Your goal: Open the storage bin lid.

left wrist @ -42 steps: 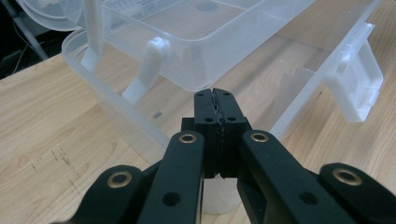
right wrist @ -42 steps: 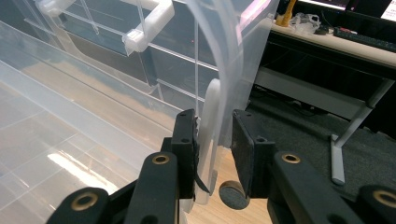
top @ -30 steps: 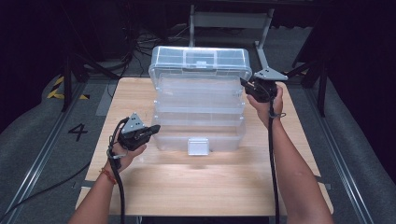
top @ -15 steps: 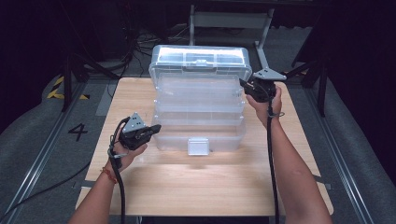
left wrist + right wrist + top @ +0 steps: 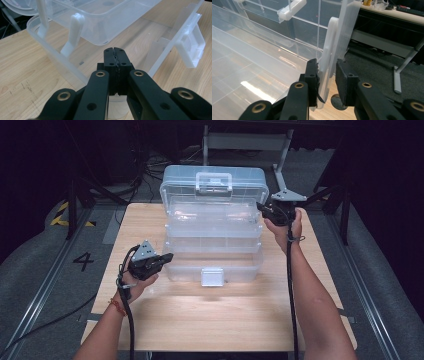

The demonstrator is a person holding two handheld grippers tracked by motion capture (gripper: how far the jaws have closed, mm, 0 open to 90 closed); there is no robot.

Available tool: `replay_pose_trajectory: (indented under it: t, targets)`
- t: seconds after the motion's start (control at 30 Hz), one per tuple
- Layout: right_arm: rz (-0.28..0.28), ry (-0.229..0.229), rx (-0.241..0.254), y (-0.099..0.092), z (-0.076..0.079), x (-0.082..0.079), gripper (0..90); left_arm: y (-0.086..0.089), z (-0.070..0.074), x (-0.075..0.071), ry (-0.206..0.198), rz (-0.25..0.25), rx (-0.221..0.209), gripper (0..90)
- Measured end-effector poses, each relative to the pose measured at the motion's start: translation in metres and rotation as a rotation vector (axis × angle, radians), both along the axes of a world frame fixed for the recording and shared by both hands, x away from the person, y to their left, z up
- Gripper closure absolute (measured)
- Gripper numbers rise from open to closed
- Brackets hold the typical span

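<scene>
The left gripper (image 5: 161, 259) sits nearest, toward the left edge of the tabletop (image 5: 210, 320), held in the person's left hand (image 5: 136, 281); its jaws are pressed together with nothing between them, as the left gripper view shows, and their tips hover at the left end of the clear plastic tool box (image 5: 212, 227), just above the rim of the bottom tub (image 5: 53, 58); a white latch (image 5: 211, 276) hangs open at the front of that tub, facing the near edge; the box stands at the middle of the tabletop and reaches back to its far edge, its tiers fanned open in steps, the trays (image 5: 214, 220) rising toward the lid (image 5: 212, 182) with its handle (image 5: 213, 181) at the back; white hinge arms (image 5: 72, 35) link the tub to the tray above it; farther back, by the right end of the upper tiers near the far right corner, the right hand (image 5: 285, 225) holds the right gripper (image 5: 264, 211); in the right gripper view its jaws have just been closing on a white hinge arm (image 5: 327, 60) at the side of a tray; the left pad presses the arm, while a narrow gap shows at the right pad; beyond the far edge stands a grey metal stand (image 5: 247, 140) on dark floor.
</scene>
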State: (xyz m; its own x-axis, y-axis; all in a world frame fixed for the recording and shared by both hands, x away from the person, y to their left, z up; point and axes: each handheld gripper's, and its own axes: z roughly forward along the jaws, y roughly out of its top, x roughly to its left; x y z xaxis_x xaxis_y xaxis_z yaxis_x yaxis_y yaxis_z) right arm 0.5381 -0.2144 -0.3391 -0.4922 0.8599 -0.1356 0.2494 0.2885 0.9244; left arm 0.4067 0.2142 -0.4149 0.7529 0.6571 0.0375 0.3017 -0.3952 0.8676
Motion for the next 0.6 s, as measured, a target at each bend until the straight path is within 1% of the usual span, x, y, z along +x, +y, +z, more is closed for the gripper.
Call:
replay_pose_trajectory:
  t: [0.1, 0.17, 0.27, 0.37, 0.57, 0.6]
  targets:
    - [0.008, 0.008, 0.002, -0.001, 0.001, 0.003, 74.2, 0.000, 0.000, 0.000, 0.001, -0.003, -0.001, 89.4]
    - [0.011, 0.005, 0.001, -0.001, 0.002, 0.004, 74.8, 0.001, 0.000, 0.000, 0.001, -0.006, -0.001, 89.4]
    - [0.017, 0.019, 0.020, -0.002, 0.002, 0.007, 75.9, 0.001, 0.000, 0.000, 0.004, -0.008, -0.005, 89.4]
    - [0.018, 0.030, 0.039, -0.003, 0.003, 0.011, 77.0, 0.001, 0.000, 0.000, 0.001, -0.011, 0.001, 89.4]
    - [0.012, 0.035, 0.055, -0.002, 0.003, 0.015, 78.3, 0.001, 0.000, 0.000, 0.003, -0.012, 0.000, 88.8]
    - [0.009, 0.038, 0.064, -0.001, 0.003, 0.016, 78.3, 0.001, 0.000, 0.000, 0.005, -0.012, -0.002, 88.8]
